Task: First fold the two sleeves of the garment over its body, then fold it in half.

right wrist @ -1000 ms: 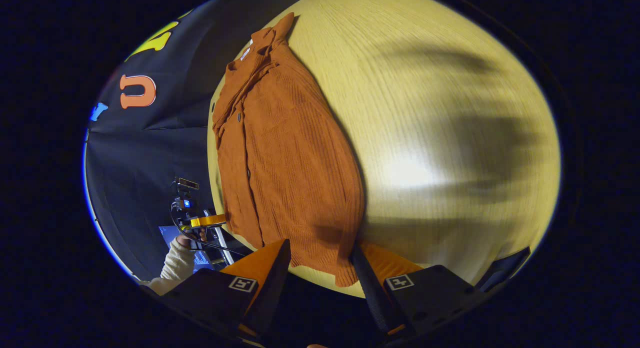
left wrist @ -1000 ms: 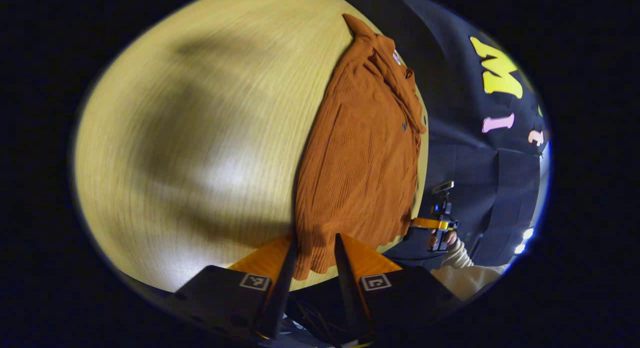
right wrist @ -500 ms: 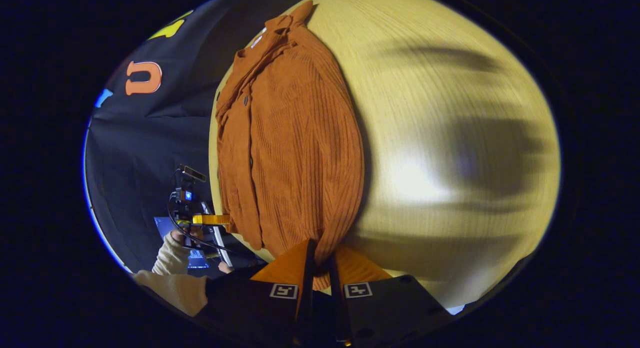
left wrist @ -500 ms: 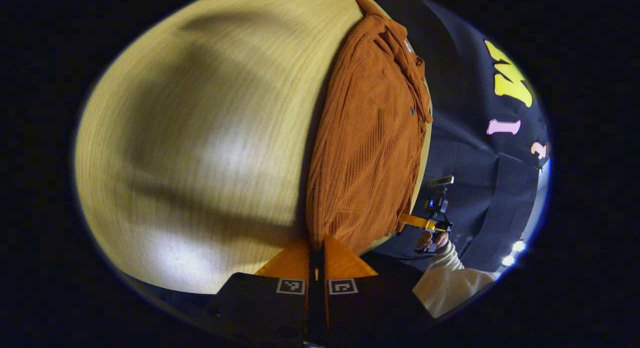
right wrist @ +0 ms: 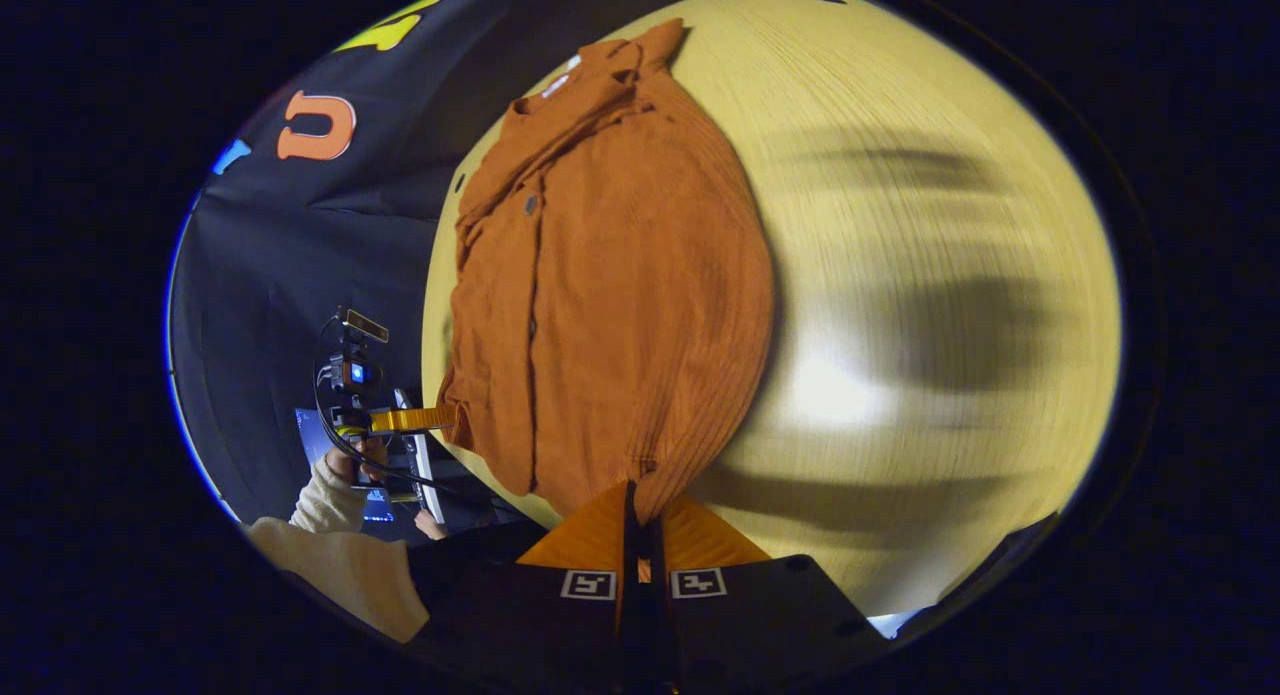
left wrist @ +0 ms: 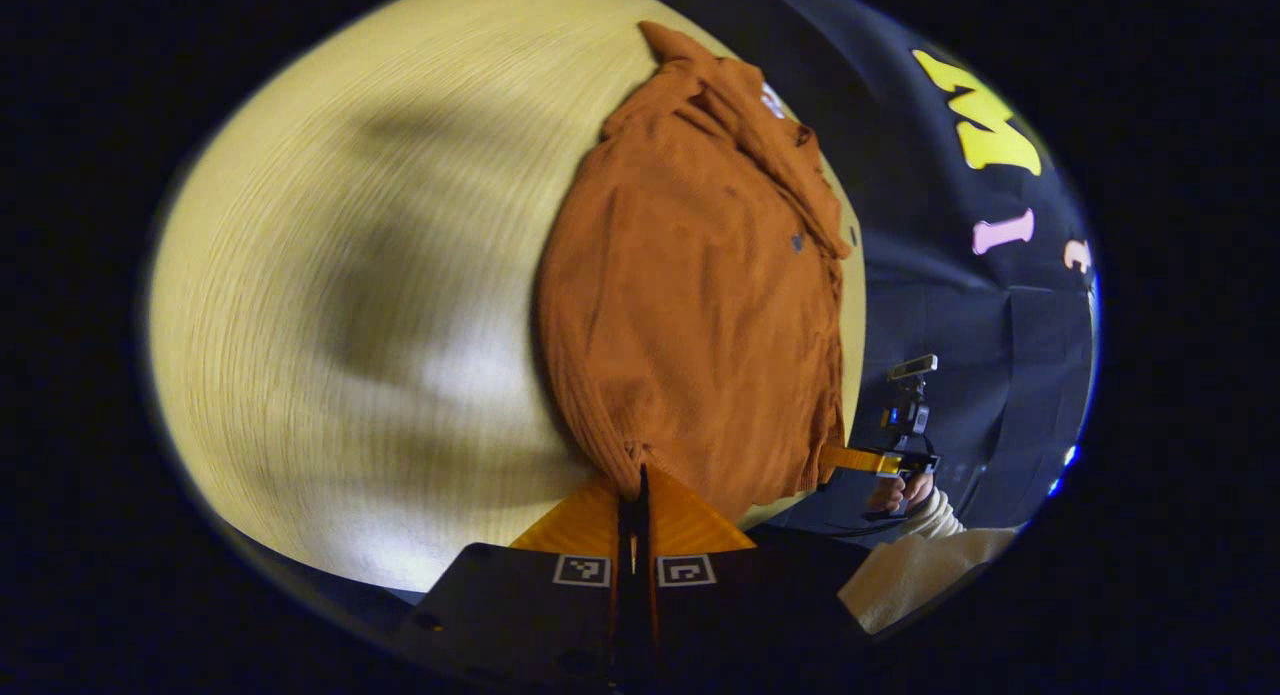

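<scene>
So both jaws have snapped closed: left hand-held gripper [left wrist: 640, 472] and right hand-held gripper [right wrist: 640, 487] each pinch the garment [left wrist: 700, 295] hem at the bench [left wrist: 350, 275] edge, probably for the half fold.

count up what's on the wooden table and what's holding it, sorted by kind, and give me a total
Garments: 1, the orange shirt, lying on the wooden table.
Grippers: 2, the left gripper and the right gripper, each shut on the shirt's near hem.
Tables: 1.
Total: 4.
</scene>
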